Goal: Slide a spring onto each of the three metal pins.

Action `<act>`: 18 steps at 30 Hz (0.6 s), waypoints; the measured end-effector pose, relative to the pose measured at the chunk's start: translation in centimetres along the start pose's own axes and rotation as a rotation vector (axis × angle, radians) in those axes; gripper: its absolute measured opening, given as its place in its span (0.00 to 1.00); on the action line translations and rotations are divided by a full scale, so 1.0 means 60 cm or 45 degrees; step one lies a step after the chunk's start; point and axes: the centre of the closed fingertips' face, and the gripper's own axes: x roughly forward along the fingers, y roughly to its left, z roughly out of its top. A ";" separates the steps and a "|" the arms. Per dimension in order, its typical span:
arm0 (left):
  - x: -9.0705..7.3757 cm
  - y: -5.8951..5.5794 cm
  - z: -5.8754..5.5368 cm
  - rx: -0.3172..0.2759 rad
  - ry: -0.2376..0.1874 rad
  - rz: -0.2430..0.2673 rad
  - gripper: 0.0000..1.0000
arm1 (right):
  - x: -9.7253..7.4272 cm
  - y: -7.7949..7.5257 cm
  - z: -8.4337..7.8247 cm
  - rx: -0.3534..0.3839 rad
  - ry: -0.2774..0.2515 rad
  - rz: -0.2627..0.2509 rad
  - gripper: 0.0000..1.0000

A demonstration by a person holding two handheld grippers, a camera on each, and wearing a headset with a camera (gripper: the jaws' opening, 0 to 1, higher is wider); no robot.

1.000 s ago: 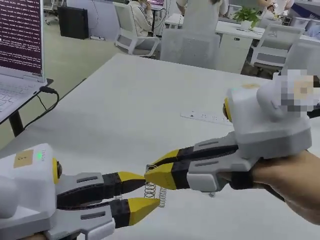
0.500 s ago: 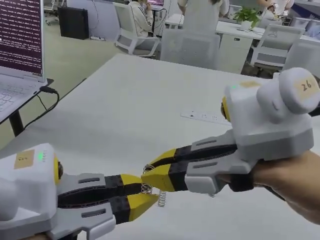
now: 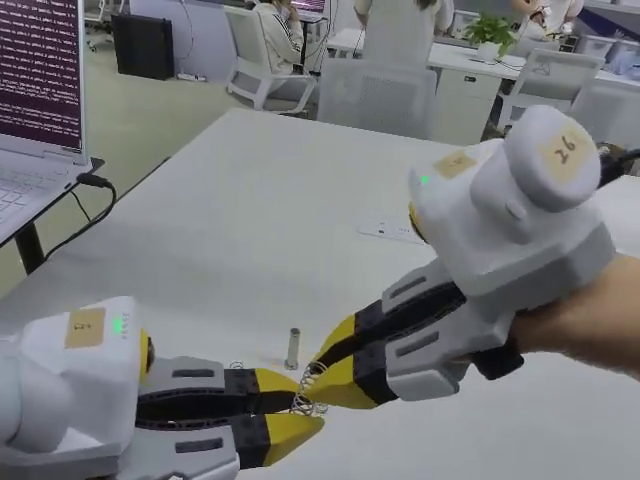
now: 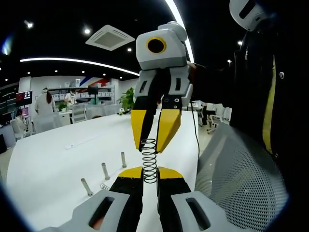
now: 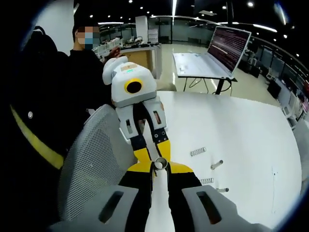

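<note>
The left gripper (image 4: 150, 172) and right gripper (image 5: 161, 166) meet tip to tip above the table (image 4: 58, 159), each pair of jaws pinching an end of one spring (image 4: 149, 157) — its length runs straight between them. Three pins (image 4: 105, 170) stand upright close by, off to the left gripper's left.

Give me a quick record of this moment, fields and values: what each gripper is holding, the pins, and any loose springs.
held item: one spring, spanning both grippers
left hand-held gripper: shut on one end of the spring
right hand-held gripper: shut on the other end
pins: three, upright on the table, all bare
loose springs: two, lying on the table near the pins
progress: no spring on a pin yet
</note>
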 end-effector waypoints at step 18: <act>0.000 -0.006 -0.001 0.012 0.028 -0.024 0.02 | 0.023 0.009 -0.013 -0.158 0.258 0.109 0.10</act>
